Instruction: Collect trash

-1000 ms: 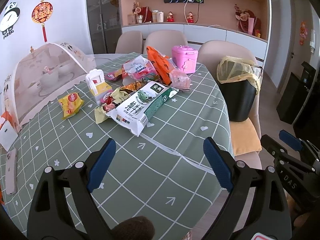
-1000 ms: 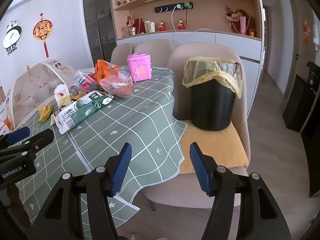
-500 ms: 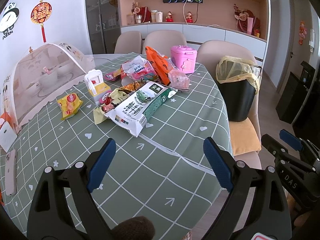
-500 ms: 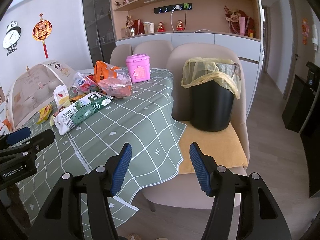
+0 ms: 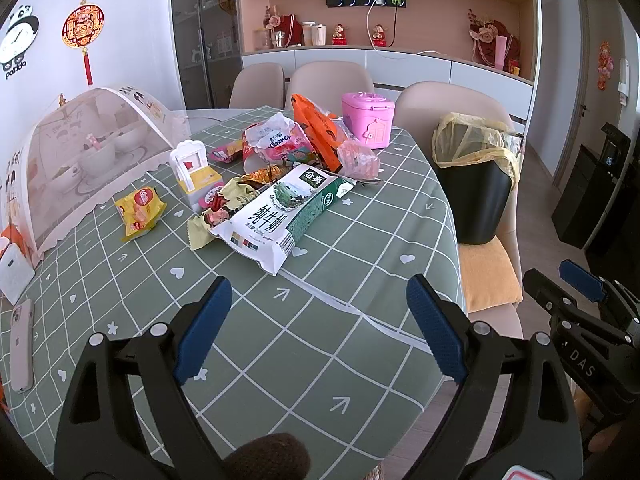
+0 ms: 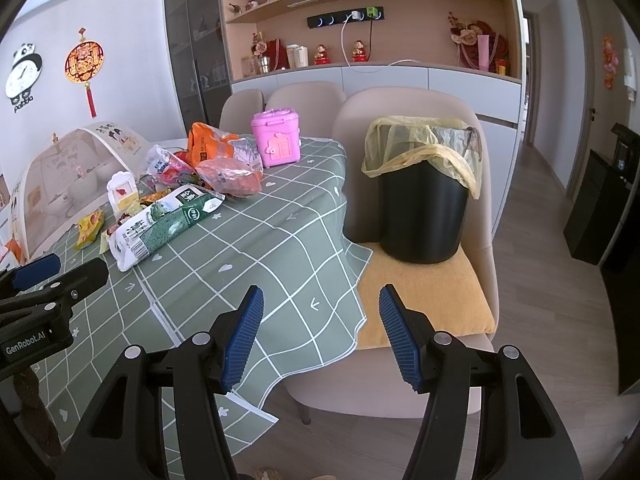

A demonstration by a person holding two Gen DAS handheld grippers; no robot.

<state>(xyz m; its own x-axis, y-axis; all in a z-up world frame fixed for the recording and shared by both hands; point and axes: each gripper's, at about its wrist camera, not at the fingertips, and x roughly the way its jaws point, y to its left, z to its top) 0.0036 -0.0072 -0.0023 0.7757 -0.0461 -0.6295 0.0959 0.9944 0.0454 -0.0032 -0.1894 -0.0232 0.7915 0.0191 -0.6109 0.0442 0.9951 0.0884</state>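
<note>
Green checked tablecloth [image 5: 360, 240] fills the left wrist view; the left gripper [image 5: 320, 328] gapes wide, empty, near a heap of wrappers [image 5: 280, 168] led by a milk packet [image 5: 280, 216]. Right wrist view: the right gripper [image 6: 320, 336] hangs part-open, empty, the lined bin [image 6: 424, 208] far right on a chair. Slippery packaging may slide from a shallow pinch.

"panda" is printed under the panda wall clock [image 5: 18, 40]. "金典" and "纯牛奶" are read on the white-green milk pack [image 5: 280, 212]; a "250" figure below is only partly legible. "Weenes"-like lettering is seen on the pink snack bag [image 5: 276, 144]. "DAS" is marked on the right gripper [image 5: 580, 292] body. "GenRobot.AI" is labelled on the left gripper [image 6: 44, 276] body.
</note>
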